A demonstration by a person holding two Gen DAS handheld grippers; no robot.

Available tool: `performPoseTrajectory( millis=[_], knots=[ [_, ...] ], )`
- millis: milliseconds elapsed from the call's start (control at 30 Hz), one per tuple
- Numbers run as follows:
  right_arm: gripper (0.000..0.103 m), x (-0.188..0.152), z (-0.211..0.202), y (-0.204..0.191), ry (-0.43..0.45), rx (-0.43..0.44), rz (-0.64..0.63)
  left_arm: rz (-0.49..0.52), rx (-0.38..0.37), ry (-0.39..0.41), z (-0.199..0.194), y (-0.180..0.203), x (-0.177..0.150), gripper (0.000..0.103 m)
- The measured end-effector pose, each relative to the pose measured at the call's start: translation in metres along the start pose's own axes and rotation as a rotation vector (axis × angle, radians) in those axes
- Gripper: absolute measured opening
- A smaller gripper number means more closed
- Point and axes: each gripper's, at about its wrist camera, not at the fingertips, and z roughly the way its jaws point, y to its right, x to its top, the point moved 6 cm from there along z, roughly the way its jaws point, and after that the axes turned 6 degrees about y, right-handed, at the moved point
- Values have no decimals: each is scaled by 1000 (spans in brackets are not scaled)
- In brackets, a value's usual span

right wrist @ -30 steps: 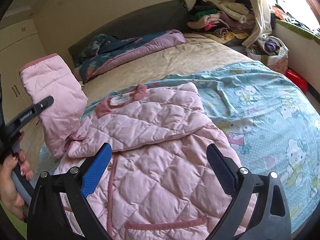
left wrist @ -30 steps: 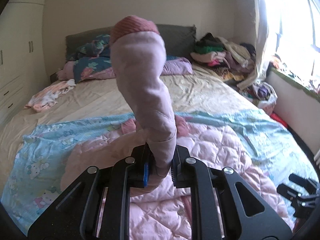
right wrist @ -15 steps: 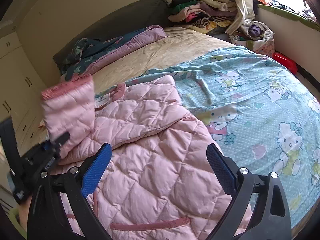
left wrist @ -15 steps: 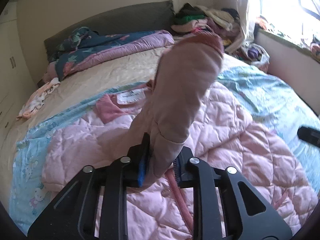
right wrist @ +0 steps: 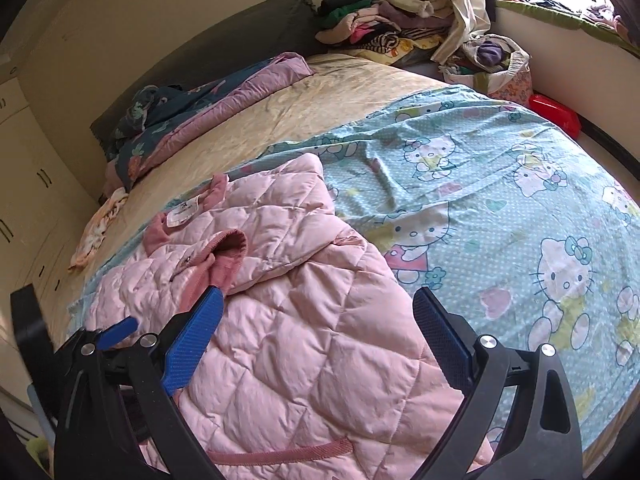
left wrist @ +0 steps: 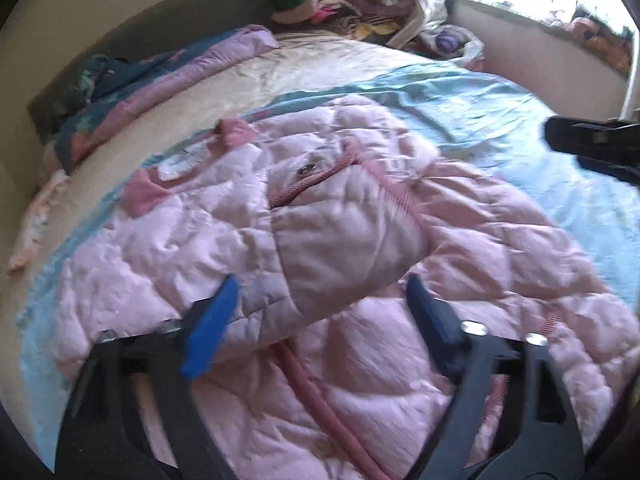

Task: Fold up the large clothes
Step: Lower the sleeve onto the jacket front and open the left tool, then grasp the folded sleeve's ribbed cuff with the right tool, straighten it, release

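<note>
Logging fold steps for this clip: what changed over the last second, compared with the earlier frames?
The left gripper carried the pink jacket's sleeve down from upright and laid it across the jacket front. Its fingers, shut on the sleeve before, are now opening and the sleeve lies free. The right gripper stayed open, holding nothing. The cartoon sheet and the clothes pile are unchanged.

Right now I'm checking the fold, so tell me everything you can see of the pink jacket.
The pink jacket is quilted and puffy, with darker pink ribbed trim at collar, cuffs and pocket. It lies flat on the cartoon-cat sheet, a white label showing at the neck. Both sleeves are folded across its body; one ribbed cuff gapes open. The left gripper is opening above the sleeve; its fingers are clear of the fabric.
</note>
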Motion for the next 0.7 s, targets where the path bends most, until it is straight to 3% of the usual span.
performPoseTrajectory(
  millis=[167, 433, 700],
  knots=[
    [95, -6, 9, -10, -27, 3, -20, -40, -25, 28, -17, -18, -1, 94],
    [95, -35, 38, -57, -128, 109, -43, -132, 128, 58, -34, -103, -8, 94],
    [95, -59, 67, -98, -200, 161, -41, -224, 197, 75, -45, -173, -32, 94]
  ],
)
